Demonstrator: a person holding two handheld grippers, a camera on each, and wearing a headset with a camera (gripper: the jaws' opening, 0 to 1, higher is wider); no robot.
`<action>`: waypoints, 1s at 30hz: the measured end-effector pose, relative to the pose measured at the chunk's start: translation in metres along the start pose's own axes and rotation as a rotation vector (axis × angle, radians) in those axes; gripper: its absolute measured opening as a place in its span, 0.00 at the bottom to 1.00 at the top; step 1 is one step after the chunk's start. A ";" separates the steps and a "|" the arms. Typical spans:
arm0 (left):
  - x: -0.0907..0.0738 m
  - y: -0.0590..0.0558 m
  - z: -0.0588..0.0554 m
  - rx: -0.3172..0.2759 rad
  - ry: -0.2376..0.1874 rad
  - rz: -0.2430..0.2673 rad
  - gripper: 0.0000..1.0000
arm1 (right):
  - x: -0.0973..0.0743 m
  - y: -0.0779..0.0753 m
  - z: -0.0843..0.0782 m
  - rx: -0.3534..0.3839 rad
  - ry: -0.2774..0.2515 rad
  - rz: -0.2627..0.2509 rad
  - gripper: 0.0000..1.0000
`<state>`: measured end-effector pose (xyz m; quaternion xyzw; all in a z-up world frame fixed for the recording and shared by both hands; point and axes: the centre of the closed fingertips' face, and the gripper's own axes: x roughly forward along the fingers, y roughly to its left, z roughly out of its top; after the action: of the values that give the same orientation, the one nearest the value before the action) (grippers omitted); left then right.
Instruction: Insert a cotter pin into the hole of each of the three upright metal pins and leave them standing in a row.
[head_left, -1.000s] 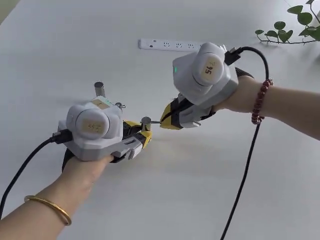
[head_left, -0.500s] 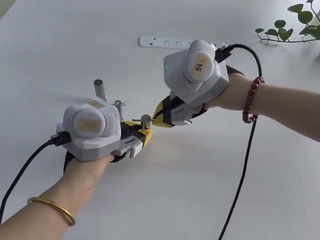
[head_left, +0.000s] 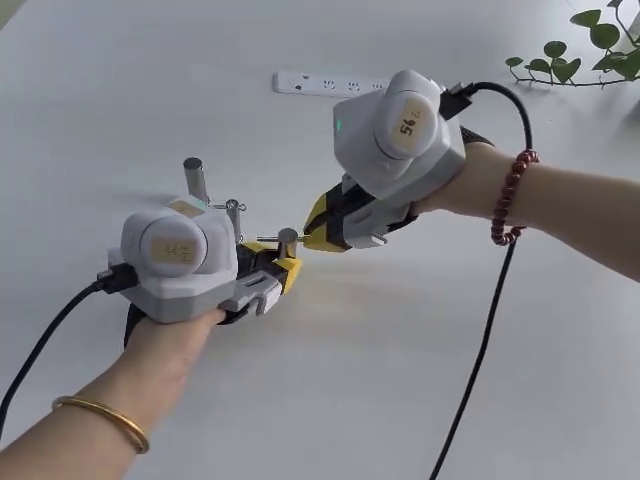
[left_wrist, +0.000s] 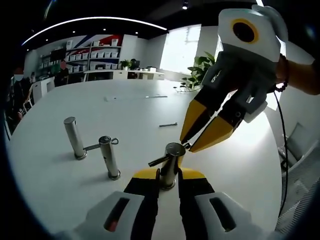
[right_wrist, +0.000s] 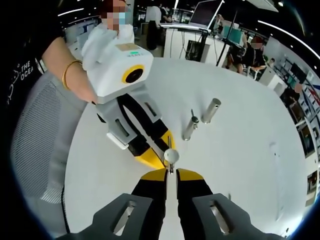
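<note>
Two grippers engaged | right gripper (head_left: 308, 236): jaws clamped on cotter pin (left_wrist: 156, 161), long axis horizontal, passing through nearest metal pin (left_wrist: 171, 159) | left gripper (left_wrist: 167, 176): jaws clamped on that upright pin, directly opposite | versus 1.0 s ago: right tips closer to pin, cotter tip now protruding on far side | middle pin (left_wrist: 109, 157) fitted, far pin (left_wrist: 75, 137) bare.

The left gripper (head_left: 283, 262) hides the base of the near pin (head_left: 289, 238); the plant (head_left: 603, 36) is cut off.

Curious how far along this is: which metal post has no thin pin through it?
The far end post is bare; the middle post and the gripped post each carry one.
</note>
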<state>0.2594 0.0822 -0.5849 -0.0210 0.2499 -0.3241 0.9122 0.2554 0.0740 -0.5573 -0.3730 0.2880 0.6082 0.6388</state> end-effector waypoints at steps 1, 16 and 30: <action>0.000 0.000 0.000 0.000 0.000 0.000 0.13 | 0.000 0.000 0.000 0.003 -0.001 -0.002 0.00; 0.001 0.000 -0.001 -0.016 -0.003 -0.002 0.13 | 0.003 0.002 -0.001 0.013 0.007 -0.008 0.00; -0.002 0.001 -0.002 -0.014 0.018 0.007 0.17 | 0.003 0.003 -0.001 0.049 0.003 -0.004 0.11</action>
<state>0.2584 0.0845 -0.5858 -0.0237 0.2607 -0.3195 0.9107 0.2527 0.0748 -0.5608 -0.3587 0.3033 0.5992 0.6484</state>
